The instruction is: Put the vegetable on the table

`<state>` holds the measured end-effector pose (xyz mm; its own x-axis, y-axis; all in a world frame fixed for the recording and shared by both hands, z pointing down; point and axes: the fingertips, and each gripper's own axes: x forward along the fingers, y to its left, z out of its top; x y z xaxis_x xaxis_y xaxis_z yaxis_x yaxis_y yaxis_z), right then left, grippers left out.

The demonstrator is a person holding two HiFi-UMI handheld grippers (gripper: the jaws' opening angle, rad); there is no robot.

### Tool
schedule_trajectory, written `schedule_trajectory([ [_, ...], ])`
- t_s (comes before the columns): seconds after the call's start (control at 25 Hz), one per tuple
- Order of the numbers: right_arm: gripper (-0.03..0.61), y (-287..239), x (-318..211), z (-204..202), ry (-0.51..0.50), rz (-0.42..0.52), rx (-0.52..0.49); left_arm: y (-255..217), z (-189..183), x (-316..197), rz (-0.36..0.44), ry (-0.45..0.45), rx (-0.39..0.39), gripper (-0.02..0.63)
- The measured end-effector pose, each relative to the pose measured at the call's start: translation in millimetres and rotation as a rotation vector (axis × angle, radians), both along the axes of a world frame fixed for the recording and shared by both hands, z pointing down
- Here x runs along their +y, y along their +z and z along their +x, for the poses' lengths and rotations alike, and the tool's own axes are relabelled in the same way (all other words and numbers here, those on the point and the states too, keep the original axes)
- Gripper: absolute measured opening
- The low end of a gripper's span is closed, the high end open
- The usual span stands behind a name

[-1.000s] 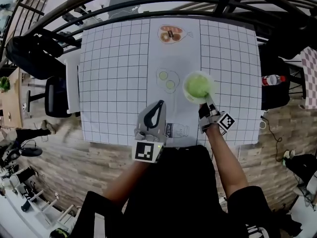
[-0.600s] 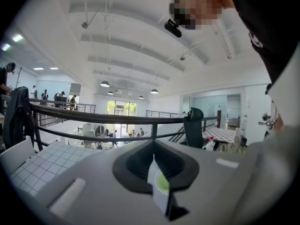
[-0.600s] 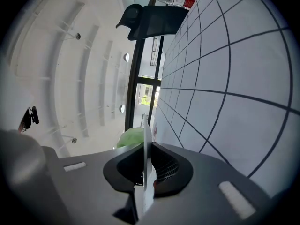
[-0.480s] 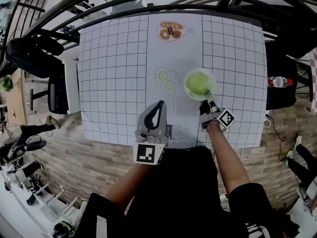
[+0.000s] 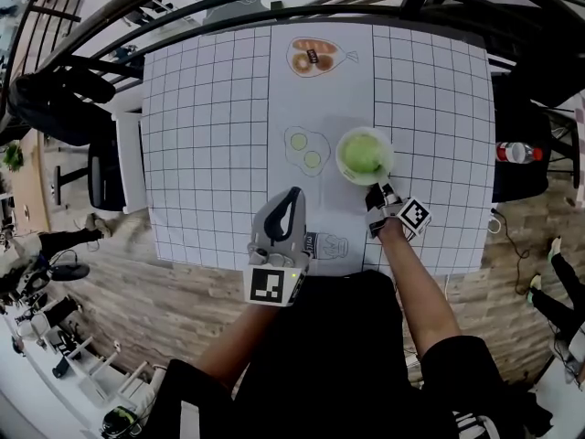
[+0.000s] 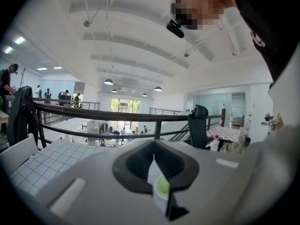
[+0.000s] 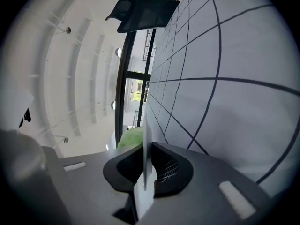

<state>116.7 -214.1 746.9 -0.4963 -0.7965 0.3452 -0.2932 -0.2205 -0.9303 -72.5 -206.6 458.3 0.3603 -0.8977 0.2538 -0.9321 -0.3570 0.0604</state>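
1. The right tool [image 5: 376,195] is pinching the near rim of the white bowl [image 5: 341,160]. The green vegetable [image 5: 363,153] is sitting in the bowl, just ahead of the jaws.
2. The left tool [image 5: 291,199] is hanging pressed together and empty, off to the right tool's left.
3. Doing this well likely means holding the rim level, easing the base flat onto the counter [image 5: 210,135], and only then letting go.

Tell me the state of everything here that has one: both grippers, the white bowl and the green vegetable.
Right gripper: shut on the near rim of the white bowl.
Left gripper: shut, holding nothing, above the near side of the table.
White bowl: opening up, gripped at its rim; cannot tell whether it touches the table.
Green vegetable: whole, sitting in the white bowl.
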Motion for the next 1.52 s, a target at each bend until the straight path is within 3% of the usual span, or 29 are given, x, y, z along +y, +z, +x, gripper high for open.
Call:
schedule_trajectory([
  [0.12, 0.029, 3, 0, -3, -0.003, -0.016, -0.005, 2, -1, -2, -0.014, -0.003, -0.012, 0.009],
  [0.28, 0.030, -7, -9, -12, 0.008, 0.036, -0.085, 6, -2, -1, -0.008, -0.005, 0.013, 0.009],
  [0.56, 0.031, -3, -11, -11, 0.010, -0.001, -0.070, 9, -7, -1, -0.023, -0.013, 0.017, 0.009],
  [0.88, 0.032, 3, -11, -9, 0.035, -0.069, -0.048, -8, -6, -2, 0.004, -0.021, 0.078, 0.009],
  [1.08, 0.064, 4, -6, -11, -0.002, -0.110, -0.023, -11, -9, 2, 0.018, -0.023, 0.086, 0.009],
  [1.28, 0.171, -1, 5, -17, -0.073, -0.128, -0.036, -13, -15, 11, 0.024, -0.031, 0.081, 0.009],
  [1.52, 0.192, -1, 28, -18, -0.153, -0.157, 0.116, -16, -18, 23, 0.030, -0.034, 0.087, 0.009],
])
